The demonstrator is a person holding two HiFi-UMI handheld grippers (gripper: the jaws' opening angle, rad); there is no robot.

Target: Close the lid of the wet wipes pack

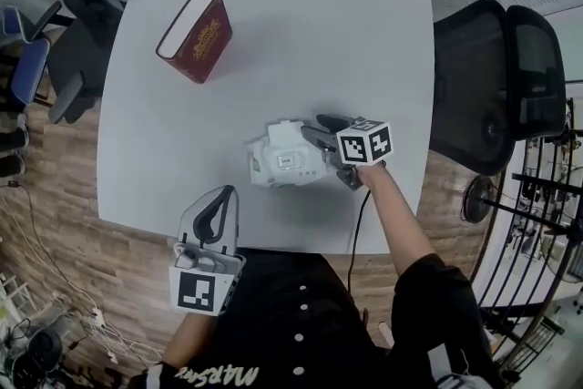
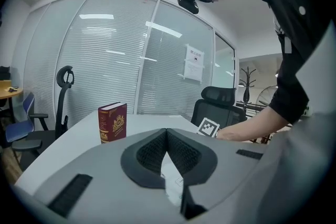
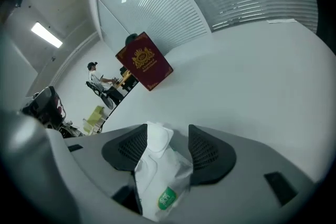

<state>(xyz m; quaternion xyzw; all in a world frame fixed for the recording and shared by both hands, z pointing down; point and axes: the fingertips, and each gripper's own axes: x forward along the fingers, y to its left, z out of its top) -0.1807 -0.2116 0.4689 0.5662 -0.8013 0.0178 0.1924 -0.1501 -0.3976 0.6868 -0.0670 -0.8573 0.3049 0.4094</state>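
I see a big pale grey table (image 1: 273,5) that fills most of the head view. A black office chair (image 1: 496,82) sits just off its right side, on the wood floor. A dark red book (image 1: 196,36) stands up on the far left part of the table, well away from everything else. My left gripper (image 1: 224,192) hangs at the near edge of the table, with its tips pointing over the table top. In the left gripper view its two dark jaws meet at the tips, so they are shut with nothing in them. My right gripper (image 1: 319,128) comes in from the right, and the arm behind it reaches over the near right corner of the table. It is right at the wet wipes pack (image 1: 282,158), which lies on the table near the front edge, a bit right of the middle. In the right gripper view the jaws stand wide apart and the white pack lies between them. The left jaw looks like it is up against the pack, but I can see a gap at the right jaw, so it is not squeezing. The pack has a small green label on it. A round white flap (image 3: 157,139) at the far end of the pack looks lifted up, not pressed flat.
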